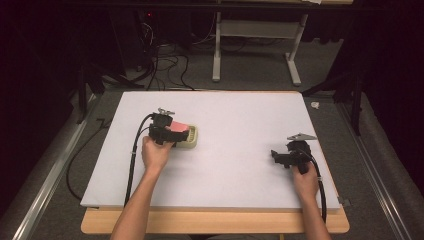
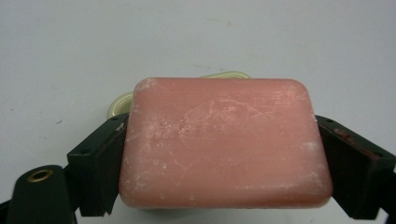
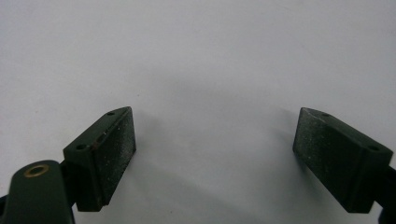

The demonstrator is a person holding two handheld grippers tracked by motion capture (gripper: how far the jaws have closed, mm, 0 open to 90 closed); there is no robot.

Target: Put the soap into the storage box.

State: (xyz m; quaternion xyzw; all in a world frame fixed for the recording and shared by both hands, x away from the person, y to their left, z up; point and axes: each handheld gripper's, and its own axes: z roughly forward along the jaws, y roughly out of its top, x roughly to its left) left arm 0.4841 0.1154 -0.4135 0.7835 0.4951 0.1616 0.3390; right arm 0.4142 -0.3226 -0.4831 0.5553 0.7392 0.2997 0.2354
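Soap bar (image 2: 224,142) is clamped between the jaws of the left gripper (image 1: 161,131), directly over the cream soap dish (image 1: 192,141). Lower it level, centred on the dish, then release. Right gripper (image 1: 280,157) rests open, empty, well apart on the white table (image 1: 240,115).

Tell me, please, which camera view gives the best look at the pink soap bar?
The left gripper view: the soap is close up, clamped between the left tool's jaws, with the dish peeking out behind. The high view shows it small and partly hidden by the tool. The right gripper view looks at bare table.
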